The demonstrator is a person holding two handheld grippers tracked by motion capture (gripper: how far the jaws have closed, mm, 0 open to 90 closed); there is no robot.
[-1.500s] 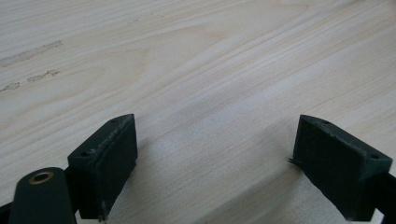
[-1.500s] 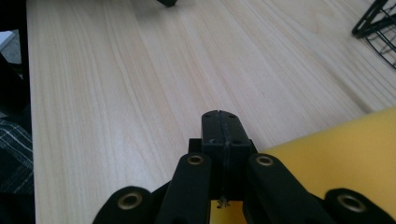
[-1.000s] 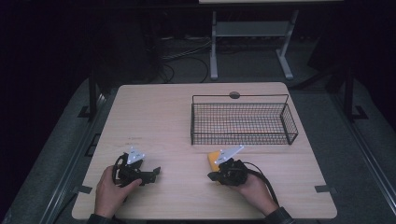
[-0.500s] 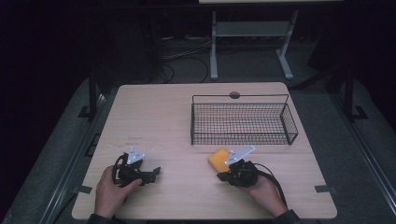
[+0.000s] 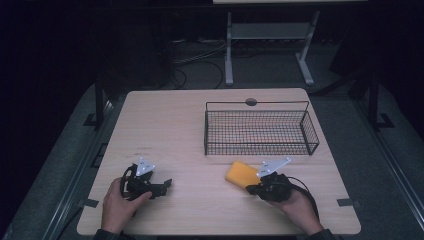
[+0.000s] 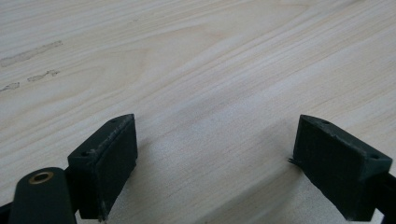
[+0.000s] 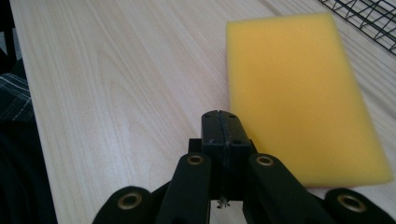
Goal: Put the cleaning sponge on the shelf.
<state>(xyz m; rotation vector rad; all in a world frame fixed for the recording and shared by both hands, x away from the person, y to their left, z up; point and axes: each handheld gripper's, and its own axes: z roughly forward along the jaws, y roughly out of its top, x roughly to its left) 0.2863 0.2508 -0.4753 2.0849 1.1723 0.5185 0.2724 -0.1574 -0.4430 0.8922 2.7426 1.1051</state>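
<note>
A yellow sponge lies flat on the wooden table, just in front of the wire basket. My right gripper sits at the sponge's near right corner and is shut with nothing between its jaws. In the right gripper view the closed jaw tips rest on the left of the sponge, whose near edge passes behind the gripper's arms. My left gripper rests at the front left of the table. Its pads stand wide apart over bare wood, so it is open.
The black wire basket holds nothing and stands at the table's right, towards the back. A small round hole sits at the table's far edge. Beyond the table are a dark floor, cables and a white stand.
My right hand and its shut gripper have slid to the right along the table's front, and more of the sponge now shows. The left hand has stayed still.
</note>
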